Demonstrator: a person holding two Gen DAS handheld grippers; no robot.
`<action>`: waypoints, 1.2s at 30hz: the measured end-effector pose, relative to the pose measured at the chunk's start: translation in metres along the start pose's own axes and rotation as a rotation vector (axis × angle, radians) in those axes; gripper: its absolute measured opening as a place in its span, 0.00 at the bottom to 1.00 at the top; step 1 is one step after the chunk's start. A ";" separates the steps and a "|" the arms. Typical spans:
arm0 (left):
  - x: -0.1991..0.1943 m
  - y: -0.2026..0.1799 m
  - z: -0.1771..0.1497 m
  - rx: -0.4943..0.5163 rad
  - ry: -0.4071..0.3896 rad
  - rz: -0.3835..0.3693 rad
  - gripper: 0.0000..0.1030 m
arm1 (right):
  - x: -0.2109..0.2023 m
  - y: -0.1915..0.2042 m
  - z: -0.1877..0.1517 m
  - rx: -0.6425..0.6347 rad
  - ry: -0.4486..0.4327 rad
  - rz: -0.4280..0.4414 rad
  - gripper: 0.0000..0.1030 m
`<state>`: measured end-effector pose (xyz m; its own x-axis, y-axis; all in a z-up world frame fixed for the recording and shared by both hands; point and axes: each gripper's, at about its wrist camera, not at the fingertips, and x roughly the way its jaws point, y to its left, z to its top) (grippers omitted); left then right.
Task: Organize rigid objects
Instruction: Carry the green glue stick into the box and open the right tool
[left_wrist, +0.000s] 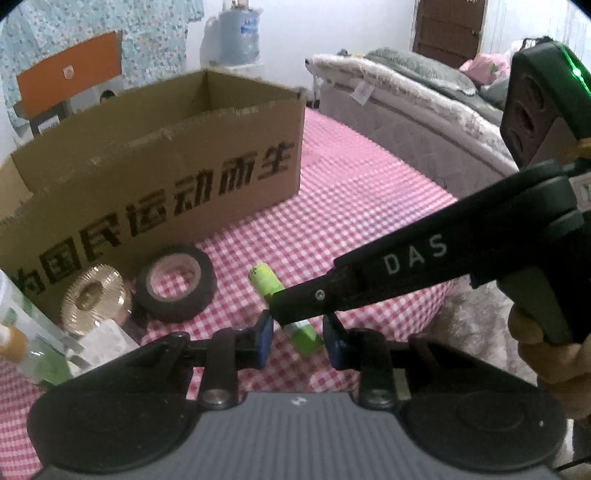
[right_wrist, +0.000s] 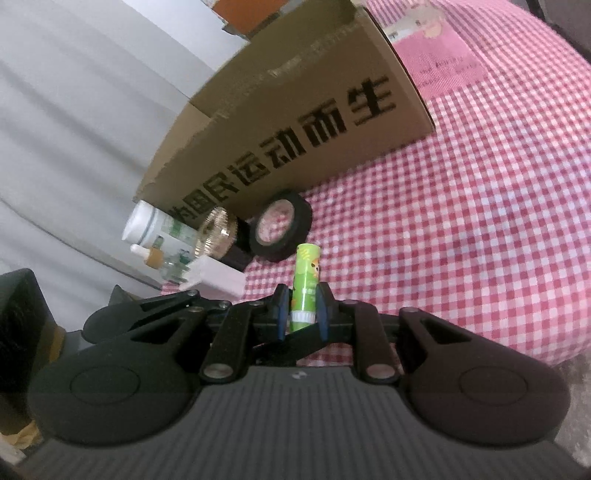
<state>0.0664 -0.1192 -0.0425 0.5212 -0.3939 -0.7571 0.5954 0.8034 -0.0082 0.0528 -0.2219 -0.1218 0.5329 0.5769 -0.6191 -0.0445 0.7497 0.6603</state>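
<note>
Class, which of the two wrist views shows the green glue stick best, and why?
The right wrist view: the green glue stick stands nearly whole between the right hand-held gripper pads, label facing the camera. In the left wrist view the same stick is crossed by that gripper's black finger, leaving only its ends visible.

At the lower middle of the frame the right tongs (right_wrist: 302, 314) pinch a green glue stick (right_wrist: 306, 284), with a black tape roll (right_wrist: 280, 225) and cardboard box (right_wrist: 295, 122) above it on the checked cloth (right_wrist: 461, 240).

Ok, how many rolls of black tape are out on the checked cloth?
1. The black tape roll leans against the cardboard box front, beside the gold ribbed disc. More could be hidden inside the box.
</note>
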 end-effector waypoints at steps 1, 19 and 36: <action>-0.005 0.000 0.002 0.001 -0.014 0.004 0.29 | -0.002 0.004 0.001 -0.009 -0.011 0.004 0.16; -0.091 0.083 0.082 -0.061 -0.210 0.204 0.29 | 0.005 0.137 0.103 -0.312 -0.148 0.152 0.16; -0.001 0.198 0.107 -0.181 0.128 0.113 0.31 | 0.152 0.133 0.183 -0.134 0.117 0.097 0.16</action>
<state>0.2485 -0.0074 0.0266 0.4900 -0.2462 -0.8362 0.4123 0.9106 -0.0264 0.2823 -0.0933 -0.0504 0.4188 0.6768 -0.6055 -0.2072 0.7204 0.6619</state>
